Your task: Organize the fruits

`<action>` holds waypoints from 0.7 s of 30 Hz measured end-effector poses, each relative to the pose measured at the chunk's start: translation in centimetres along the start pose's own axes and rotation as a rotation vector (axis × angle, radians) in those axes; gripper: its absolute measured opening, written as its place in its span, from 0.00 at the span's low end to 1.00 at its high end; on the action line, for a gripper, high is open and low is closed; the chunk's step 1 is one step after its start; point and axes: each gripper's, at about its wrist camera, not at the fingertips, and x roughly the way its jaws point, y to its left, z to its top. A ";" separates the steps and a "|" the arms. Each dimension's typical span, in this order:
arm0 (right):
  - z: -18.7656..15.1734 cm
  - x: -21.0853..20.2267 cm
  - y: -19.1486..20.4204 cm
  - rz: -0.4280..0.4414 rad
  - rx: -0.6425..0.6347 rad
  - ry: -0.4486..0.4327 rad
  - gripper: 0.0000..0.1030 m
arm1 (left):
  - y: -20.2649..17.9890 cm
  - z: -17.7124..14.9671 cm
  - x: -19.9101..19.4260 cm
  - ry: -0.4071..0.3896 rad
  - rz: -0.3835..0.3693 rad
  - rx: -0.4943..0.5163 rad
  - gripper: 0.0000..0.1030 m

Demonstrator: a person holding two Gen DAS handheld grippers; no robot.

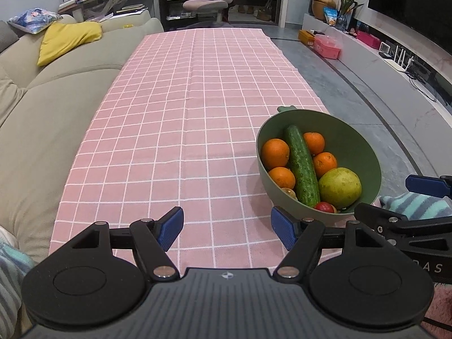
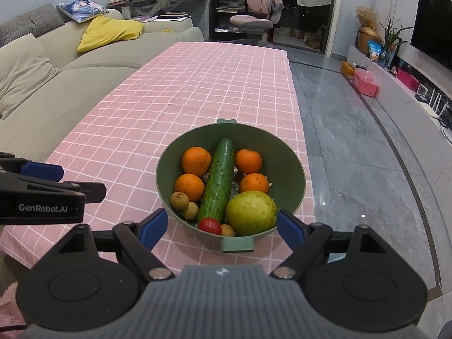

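A green bowl [image 2: 293, 163] stands on the pink checked tablecloth [image 2: 158, 107] near its right edge; it also shows in the left wrist view [image 1: 353, 138]. It holds a cucumber [image 2: 219, 186], several oranges [image 2: 196, 161], a green pear [image 2: 251, 209], a small red tomato [image 2: 210, 226] and small brown fruits [image 2: 179, 200]. My right gripper [image 2: 223, 227] is open and empty, just in front of the bowl's near rim. My left gripper [image 1: 226, 231] is open and empty, over the cloth left of the bowl.
A beige sofa [image 1: 42, 99] runs along the table's left side. Grey tiled floor [image 2: 353, 155] lies right of the table. A low TV shelf [image 2: 395, 84] with boxes stands far right. A pink chair [image 2: 254, 14] is beyond the table's far end.
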 end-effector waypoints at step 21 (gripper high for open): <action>0.1 0.7 0.2 0.009 -0.002 0.027 0.80 | -0.2 0.1 -0.1 0.010 -0.012 0.010 0.80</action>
